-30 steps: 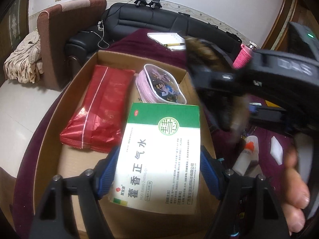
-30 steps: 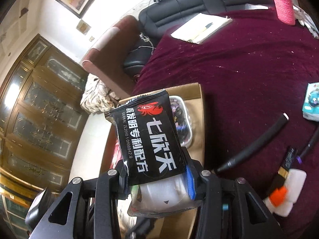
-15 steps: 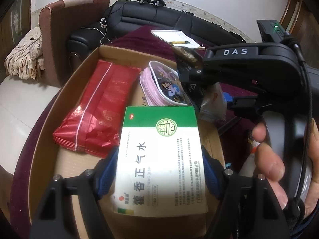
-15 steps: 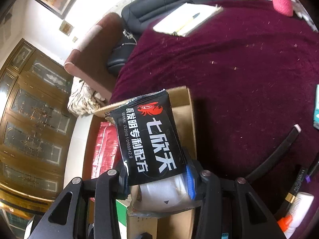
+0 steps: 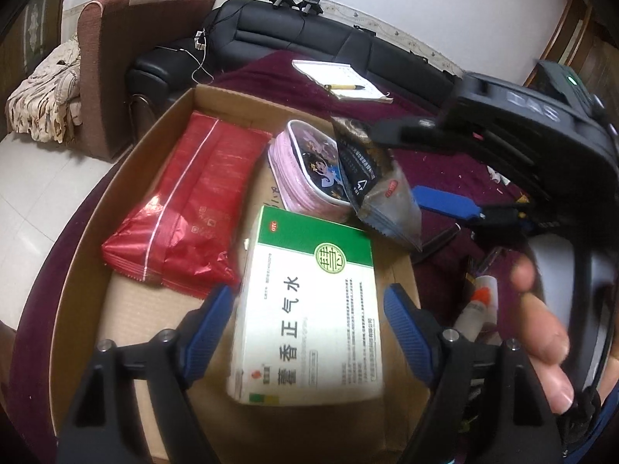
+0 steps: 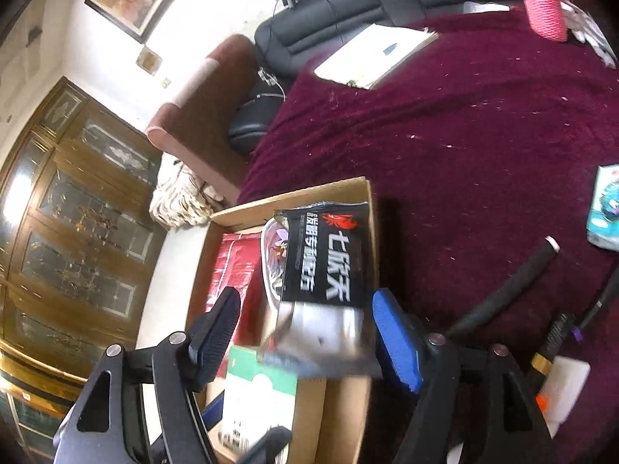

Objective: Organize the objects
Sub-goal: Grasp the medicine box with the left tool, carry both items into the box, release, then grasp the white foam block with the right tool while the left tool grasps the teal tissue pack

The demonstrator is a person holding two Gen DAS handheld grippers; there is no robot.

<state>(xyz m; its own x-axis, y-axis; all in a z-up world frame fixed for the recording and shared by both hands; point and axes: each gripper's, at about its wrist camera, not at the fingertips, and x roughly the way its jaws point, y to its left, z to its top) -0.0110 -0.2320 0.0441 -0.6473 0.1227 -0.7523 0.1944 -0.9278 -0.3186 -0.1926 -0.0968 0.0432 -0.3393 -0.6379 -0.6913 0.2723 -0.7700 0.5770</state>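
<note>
A living room with a black sofa and a dark wood cabinet surrounds a worktop covered in a maroon cloth (image 6: 483, 116), and at its edge sits an open cardboard box (image 5: 127, 201). Half a second ago the right gripper (image 6: 305, 332) pinched a black snack packet (image 6: 329, 266) between its pads; its fingers have just been opening and now stand spread, with the packet blurred and loose between them, touching neither pad as far as the right wrist view shows. In the left wrist view that packet (image 5: 371, 178) hangs at about one o'clock from the box's middle, tilted over the right wall and the pink pouch (image 5: 309, 170), so it looks to be dropping into the box. The left gripper (image 5: 309, 321) has its fingers spread on either side of a green and white medicine box (image 5: 309, 309), which lies at about five o'clock in the box; the left pad seems clear of it, while on the right side a narrow gap shows. A red packet (image 5: 185, 208) lies at nine o'clock. For the task this means two more things are probably delivered, and what remains is the clutter at three o'clock on the cloth: a black stick (image 6: 506, 290), a small white bottle (image 6: 561, 386) and a blue pack (image 6: 607, 208).
</note>
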